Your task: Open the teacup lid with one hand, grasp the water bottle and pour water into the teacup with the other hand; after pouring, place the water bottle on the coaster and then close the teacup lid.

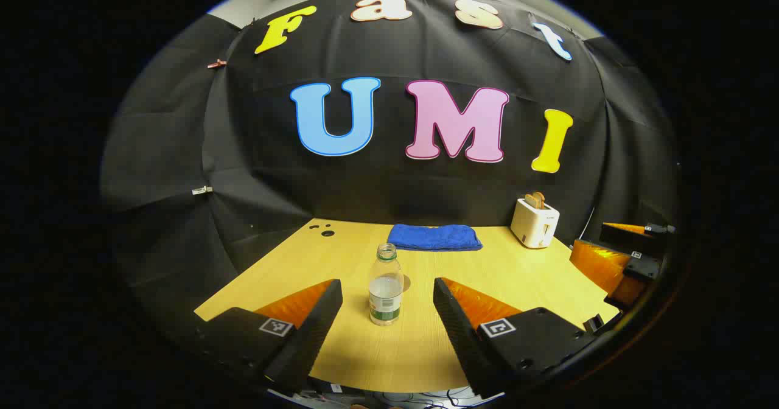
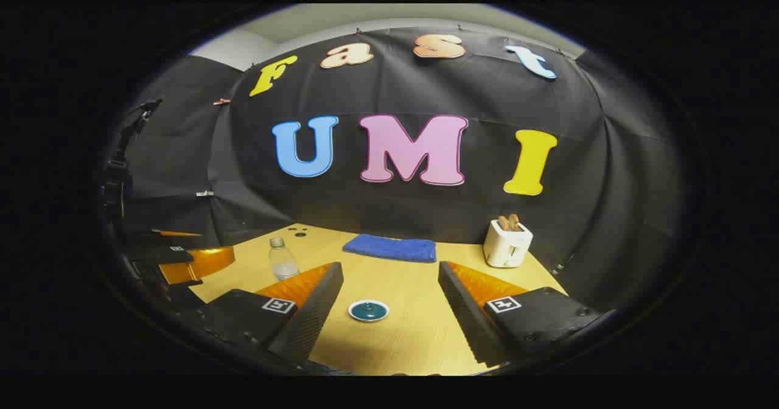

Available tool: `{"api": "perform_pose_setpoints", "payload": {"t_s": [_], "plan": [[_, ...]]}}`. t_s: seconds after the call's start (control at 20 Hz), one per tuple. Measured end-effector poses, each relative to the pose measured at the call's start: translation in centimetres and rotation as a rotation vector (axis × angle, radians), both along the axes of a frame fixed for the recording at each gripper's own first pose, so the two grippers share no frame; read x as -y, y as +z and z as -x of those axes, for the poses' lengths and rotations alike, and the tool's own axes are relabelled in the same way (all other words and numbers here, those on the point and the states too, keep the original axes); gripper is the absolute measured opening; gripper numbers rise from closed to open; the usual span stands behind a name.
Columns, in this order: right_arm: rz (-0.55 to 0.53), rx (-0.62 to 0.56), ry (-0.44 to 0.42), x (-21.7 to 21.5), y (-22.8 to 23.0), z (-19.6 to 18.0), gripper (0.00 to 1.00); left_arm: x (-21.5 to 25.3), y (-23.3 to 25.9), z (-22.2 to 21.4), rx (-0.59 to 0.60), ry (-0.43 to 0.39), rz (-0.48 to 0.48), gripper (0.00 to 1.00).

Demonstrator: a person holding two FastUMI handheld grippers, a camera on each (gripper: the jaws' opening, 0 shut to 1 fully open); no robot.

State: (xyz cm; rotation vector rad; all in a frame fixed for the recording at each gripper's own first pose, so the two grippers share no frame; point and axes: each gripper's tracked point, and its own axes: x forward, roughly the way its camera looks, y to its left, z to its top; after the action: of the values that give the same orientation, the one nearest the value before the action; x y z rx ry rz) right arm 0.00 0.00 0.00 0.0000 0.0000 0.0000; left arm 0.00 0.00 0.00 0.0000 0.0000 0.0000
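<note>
You are holding both grippers, left [image 1: 387, 299] and right [image 2: 391, 299], spread wide over the wooden table [image 1: 517, 269]. The uncapped water bottle [image 1: 386, 286] is standing between the left fingers, the lidded teacup [image 2: 369, 310] sitting between the right; a blue towel [image 1: 435, 237] and toaster [image 1: 535, 222] are waiting by the black wall.

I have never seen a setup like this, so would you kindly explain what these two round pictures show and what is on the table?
A person holds two hand-held grippers, each carrying a fisheye camera that looks along its own two fingers. In the left gripper view, the left gripper is open and empty, with a capless bottle, partly filled with water, standing beyond the gap between its fingers. In the right gripper view, the right gripper is also open and empty, pointing at the lidded teacup. Farther back on the wooden table lie a folded blue cloth and a white toaster holding toast. Nothing is held yet.
</note>
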Motion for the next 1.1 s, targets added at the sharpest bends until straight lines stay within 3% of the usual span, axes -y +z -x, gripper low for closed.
{"api": "perform_pose_setpoints", "payload": {"t_s": [0.5, 1.1], "plan": [[-0.009, -0.056, 0.001, -1.5, -1.4, -1.5, 0.98, -2.7, -0.7, -1.6, -0.025, 0.019, 0.023, 0.96], [-0.044, -0.091, 0.01, -3.3, -3.4, -4.7, 0.98, -2.8, -1.3, -4.5, -0.047, -0.03, -0.024, 0.96]]}}
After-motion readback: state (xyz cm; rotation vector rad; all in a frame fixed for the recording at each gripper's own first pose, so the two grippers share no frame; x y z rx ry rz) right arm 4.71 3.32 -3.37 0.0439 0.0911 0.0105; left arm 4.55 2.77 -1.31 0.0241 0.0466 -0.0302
